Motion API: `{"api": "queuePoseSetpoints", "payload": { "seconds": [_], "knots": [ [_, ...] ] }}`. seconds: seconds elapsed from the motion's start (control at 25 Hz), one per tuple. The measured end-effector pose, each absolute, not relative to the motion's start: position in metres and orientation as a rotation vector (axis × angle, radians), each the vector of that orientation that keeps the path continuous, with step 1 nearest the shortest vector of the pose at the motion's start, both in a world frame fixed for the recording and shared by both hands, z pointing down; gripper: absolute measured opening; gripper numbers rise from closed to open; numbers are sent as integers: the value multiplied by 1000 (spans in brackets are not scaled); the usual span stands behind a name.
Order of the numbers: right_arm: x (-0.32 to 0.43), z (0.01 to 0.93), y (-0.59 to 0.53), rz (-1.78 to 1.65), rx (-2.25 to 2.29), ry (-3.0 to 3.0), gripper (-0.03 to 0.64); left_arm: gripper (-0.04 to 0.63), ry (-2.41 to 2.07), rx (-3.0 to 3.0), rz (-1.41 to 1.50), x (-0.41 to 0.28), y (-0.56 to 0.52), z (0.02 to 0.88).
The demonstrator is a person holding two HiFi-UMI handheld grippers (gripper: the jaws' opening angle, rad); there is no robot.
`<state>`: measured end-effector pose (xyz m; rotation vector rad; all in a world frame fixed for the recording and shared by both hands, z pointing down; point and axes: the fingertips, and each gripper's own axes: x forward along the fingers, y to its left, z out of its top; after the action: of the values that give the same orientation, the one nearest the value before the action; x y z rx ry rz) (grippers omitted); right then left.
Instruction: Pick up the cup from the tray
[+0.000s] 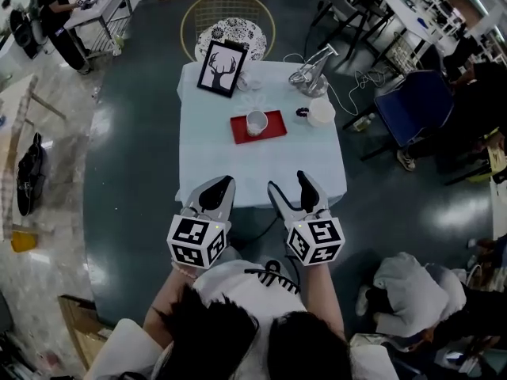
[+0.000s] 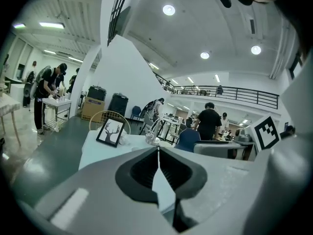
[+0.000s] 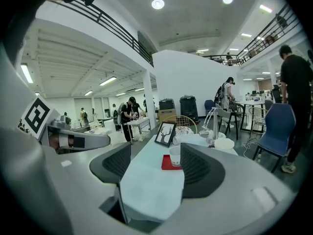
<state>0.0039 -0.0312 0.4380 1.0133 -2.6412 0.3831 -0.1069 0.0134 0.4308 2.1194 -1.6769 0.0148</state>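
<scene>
A white cup (image 1: 256,122) stands upright on a small red tray (image 1: 273,128) in the middle of a table (image 1: 238,172) with a pale cloth. Both grippers hang at the table's near edge, well short of the tray. My left gripper (image 1: 224,183) is shut, its tips meeting with nothing between them (image 2: 158,149). My right gripper (image 1: 288,182) is open and empty. In the right gripper view the cup (image 3: 175,156) and tray (image 3: 167,163) show far ahead, framed by the open right gripper (image 3: 156,153), nearer the right jaw.
At the table's far side stand a framed deer picture (image 1: 223,67), a metal stand (image 1: 310,76) and a white bowl (image 1: 321,112). A wire-backed chair (image 1: 228,24) sits behind the table, a blue chair (image 1: 420,105) to the right. People stand at other tables around the room.
</scene>
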Motion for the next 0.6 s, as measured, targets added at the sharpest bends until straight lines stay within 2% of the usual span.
{"api": "queuePoseSetpoints", "payload": {
  "seconds": [0.04, 0.12, 0.6],
  "knots": [
    [-4, 440, -33, 387, 980, -2641, 335, 12, -1652, 2125, 10, -108, 10, 431],
    [-19, 442, -36, 397, 930, -2640, 405, 12, -1635, 2122, 18, -112, 5, 433],
    [-33, 453, -73, 388, 1057, -2599, 414, 12, -1657, 2109, 44, -137, -20, 445]
  ]
}}
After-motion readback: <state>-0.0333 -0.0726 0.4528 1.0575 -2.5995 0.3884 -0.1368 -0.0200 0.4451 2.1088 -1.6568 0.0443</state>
